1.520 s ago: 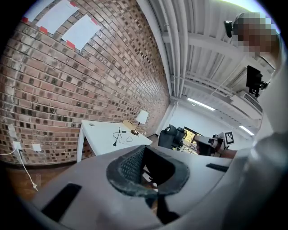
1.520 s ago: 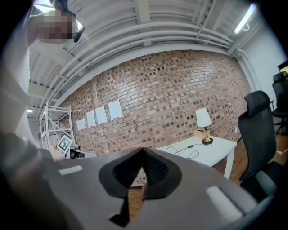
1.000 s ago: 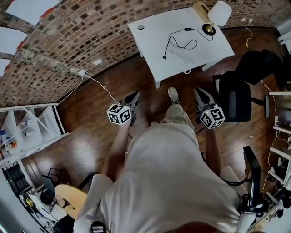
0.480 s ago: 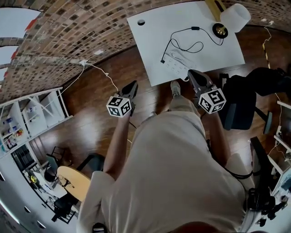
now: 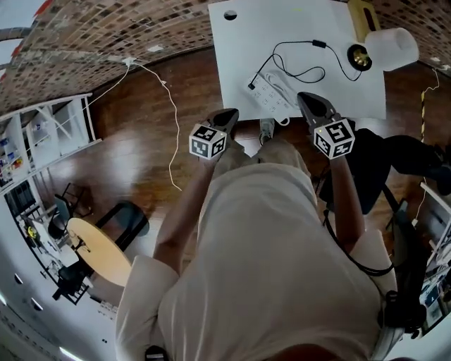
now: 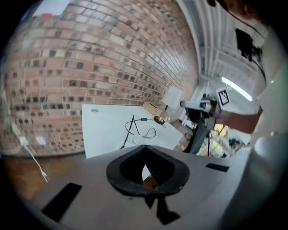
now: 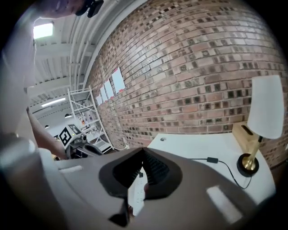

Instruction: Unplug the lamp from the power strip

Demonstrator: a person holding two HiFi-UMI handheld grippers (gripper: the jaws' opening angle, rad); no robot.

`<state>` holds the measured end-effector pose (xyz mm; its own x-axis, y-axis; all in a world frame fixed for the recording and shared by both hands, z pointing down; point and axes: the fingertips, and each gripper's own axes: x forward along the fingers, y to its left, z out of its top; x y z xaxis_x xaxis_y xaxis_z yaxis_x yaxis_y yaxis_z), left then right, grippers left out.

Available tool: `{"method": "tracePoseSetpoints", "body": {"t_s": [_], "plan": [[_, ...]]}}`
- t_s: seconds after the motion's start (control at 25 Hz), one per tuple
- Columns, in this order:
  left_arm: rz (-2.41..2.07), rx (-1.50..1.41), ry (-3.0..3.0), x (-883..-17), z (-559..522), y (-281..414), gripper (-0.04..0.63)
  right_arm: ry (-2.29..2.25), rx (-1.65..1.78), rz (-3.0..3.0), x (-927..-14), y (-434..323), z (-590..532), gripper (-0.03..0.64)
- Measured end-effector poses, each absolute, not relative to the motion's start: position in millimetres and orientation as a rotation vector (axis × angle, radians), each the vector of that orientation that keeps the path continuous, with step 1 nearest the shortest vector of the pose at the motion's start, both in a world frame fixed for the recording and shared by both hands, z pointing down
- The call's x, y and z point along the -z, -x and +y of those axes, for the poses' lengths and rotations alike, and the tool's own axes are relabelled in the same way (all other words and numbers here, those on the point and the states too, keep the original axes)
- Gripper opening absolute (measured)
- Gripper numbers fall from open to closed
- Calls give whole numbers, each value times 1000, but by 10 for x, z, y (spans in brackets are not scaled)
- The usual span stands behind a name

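Observation:
A white power strip (image 5: 272, 96) lies near the front edge of the white table (image 5: 239, 63). A black plug (image 5: 251, 87) sits at its far left end. Its black cord (image 5: 299, 70) loops across to the brass base (image 5: 359, 57) of a lamp with a white shade (image 5: 392, 48). My left gripper (image 5: 231, 113) is shut and empty, just short of the table's front edge, left of the strip. Its view shows the cord (image 6: 142, 132) and lamp (image 6: 171, 98) ahead. My right gripper (image 5: 304, 96) is shut and empty, over the table edge, right of the strip. The lamp (image 7: 265, 108) stands at the right in its view.
A black office chair (image 5: 398, 158) stands right of the table. A brick wall (image 5: 106, 35) runs behind the table and to its left, with white shelving (image 5: 42, 134) and a white floor cable (image 5: 171, 106) at the left. A wooden box (image 5: 362, 15) sits behind the lamp. A round wooden tabletop (image 5: 99, 250) is at the lower left.
Both grippers have moved forward to the table's front edge, and the table now fills the top of the head view. Both have stayed shut and empty.

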<state>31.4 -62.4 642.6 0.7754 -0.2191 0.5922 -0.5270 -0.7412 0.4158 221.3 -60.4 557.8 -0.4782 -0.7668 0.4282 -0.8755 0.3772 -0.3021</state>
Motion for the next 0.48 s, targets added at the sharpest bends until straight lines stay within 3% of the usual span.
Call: {"method": "tracePoseSetpoints", "body": {"t_s": [0.2,0.48], "plan": [[-507,-320,-2003,-6854,-512,-872,2,-1253,-731,-2407,-5816,-2025,-767,6],[-543,-220,-1773,-7537,-638,-1104,2,-957,-738,-2286,-6391,-1558,-1027,46]]}}
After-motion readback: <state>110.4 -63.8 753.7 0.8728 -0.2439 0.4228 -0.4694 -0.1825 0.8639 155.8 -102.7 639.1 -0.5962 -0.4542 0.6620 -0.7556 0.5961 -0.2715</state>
